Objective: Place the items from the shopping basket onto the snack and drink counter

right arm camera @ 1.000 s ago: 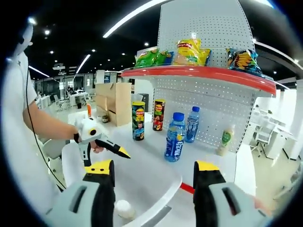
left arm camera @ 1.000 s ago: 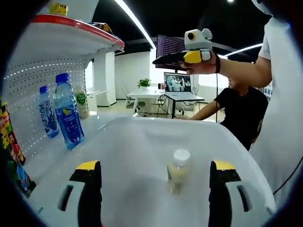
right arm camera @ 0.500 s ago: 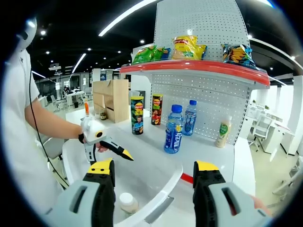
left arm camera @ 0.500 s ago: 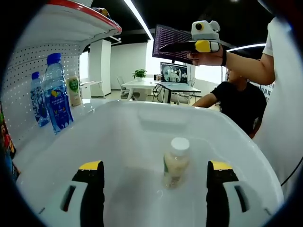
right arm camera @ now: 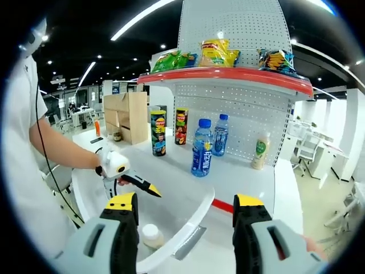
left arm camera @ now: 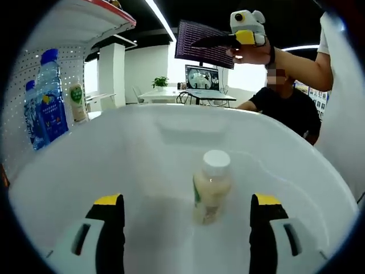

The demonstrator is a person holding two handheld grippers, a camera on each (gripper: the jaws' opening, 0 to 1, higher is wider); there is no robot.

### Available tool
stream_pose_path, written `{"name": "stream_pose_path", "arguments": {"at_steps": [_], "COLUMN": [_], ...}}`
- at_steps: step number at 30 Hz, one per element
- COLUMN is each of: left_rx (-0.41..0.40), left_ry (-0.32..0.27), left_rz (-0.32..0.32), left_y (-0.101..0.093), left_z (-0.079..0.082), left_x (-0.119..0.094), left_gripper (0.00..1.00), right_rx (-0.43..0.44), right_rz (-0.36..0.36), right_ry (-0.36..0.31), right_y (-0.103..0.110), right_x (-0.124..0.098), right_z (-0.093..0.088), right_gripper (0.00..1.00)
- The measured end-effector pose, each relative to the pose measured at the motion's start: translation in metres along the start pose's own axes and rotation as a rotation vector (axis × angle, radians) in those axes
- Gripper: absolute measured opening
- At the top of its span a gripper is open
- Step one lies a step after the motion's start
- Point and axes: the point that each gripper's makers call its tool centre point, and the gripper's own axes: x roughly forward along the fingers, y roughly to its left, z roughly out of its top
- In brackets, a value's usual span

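No legible text on the bottles (right arm camera: 201, 147), cans (right arm camera: 158, 133) or chip bags (right arm camera: 215, 52); labels too blurred

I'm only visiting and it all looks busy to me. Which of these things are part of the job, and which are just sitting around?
Part of the job:
small bottle standing in the white basket
left claw, open around it
counter

Just around:
cardboard box
laptop
potted plant

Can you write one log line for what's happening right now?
left gripper: open, over bottle | bottle: upright in basket | right gripper: open
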Motion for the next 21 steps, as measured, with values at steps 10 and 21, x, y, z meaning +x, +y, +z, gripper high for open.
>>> {"name": "stream_pose_path", "arguments": {"at_steps": [10,21], "left_rx": [-0.003,0.002], "left_ry": [-0.011,0.004], "left_rz": [0.002,-0.053], "left_y": [-0.001,-0.015], "left_z": [-0.008,-0.023], "left_x": [0.014,0.035], "left_gripper": [0.85,0.80], "right_rx": [-0.013,0.000], "right_rz": [-0.002,-0.019], "right_ry": [0.026,0.061], "right_y": [0.006,0.011], "right_x": [-0.008,-0.012], "right_z": [-0.008,-0.021], "right_gripper": [0.67,0.66]}}
